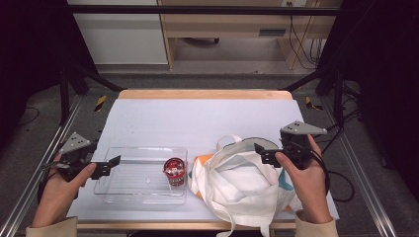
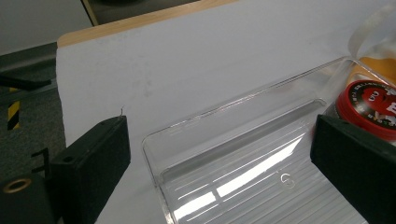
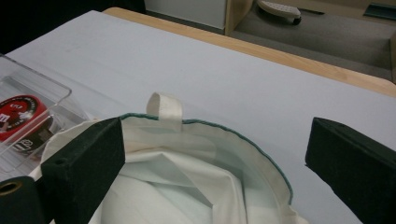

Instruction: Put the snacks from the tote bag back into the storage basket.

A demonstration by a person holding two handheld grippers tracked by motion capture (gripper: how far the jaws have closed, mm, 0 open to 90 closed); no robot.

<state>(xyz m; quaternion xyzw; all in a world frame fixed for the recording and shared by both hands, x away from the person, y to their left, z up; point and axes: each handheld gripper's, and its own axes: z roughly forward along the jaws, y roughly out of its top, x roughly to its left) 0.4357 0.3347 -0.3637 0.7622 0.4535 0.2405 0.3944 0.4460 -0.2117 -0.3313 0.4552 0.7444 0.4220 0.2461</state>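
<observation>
A clear plastic tray (image 1: 133, 185) lies at the front left of the table. A small red-lidded cup (image 1: 174, 170) stands upright in its right end. To its right lies a white cloth tote bag (image 1: 237, 185) with orange and teal patches, its mouth facing up. My left gripper (image 1: 109, 167) hovers open at the tray's left end; in the left gripper view the jaws straddle the tray (image 2: 243, 154), with the cup (image 2: 369, 102) by the right jaw. My right gripper (image 1: 262, 154) is open over the bag's rim (image 3: 201, 154), beside a handle loop (image 3: 163, 109).
The pale table top (image 1: 197, 118) is bare behind the tray and bag, ending in a wooden far edge (image 1: 202, 94). Metal frame rails run along both sides. The bag's straps hang over the front edge.
</observation>
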